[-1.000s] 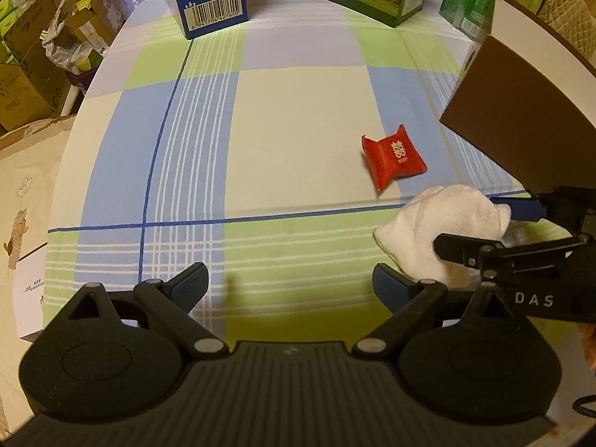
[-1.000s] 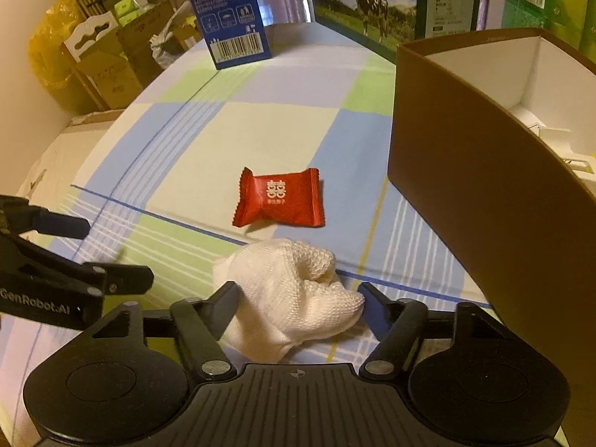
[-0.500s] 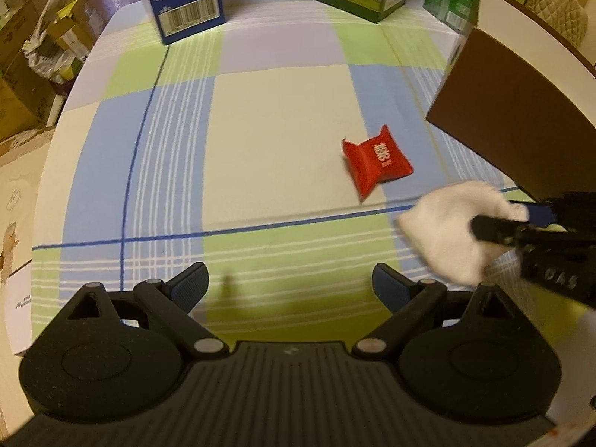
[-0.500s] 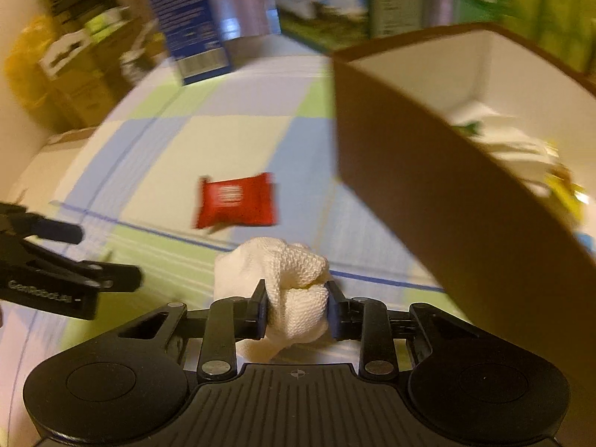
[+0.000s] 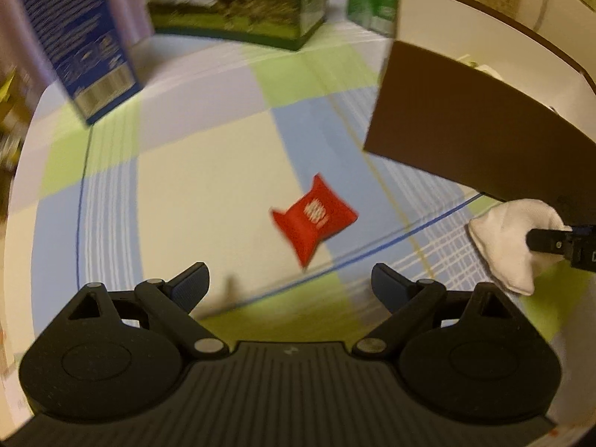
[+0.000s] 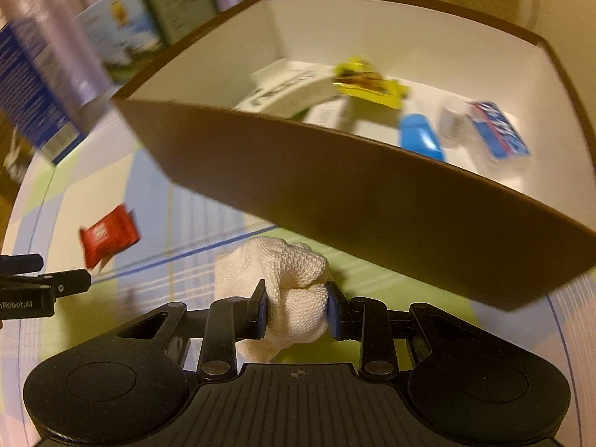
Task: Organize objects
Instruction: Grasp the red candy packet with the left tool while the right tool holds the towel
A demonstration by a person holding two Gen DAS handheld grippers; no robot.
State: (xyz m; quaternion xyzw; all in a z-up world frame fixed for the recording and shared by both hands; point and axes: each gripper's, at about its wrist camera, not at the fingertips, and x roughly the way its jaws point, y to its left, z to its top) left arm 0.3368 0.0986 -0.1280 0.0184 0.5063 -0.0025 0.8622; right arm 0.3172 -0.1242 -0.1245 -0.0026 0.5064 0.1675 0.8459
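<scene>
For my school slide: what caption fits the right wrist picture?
Right gripper holds a white cloth before the brown box.

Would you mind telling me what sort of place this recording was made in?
Most likely a home, at a dining or side table. A checked tablecloth covers it, milk cartons stand at the back, and a brown box holds assorted household bits.
</scene>
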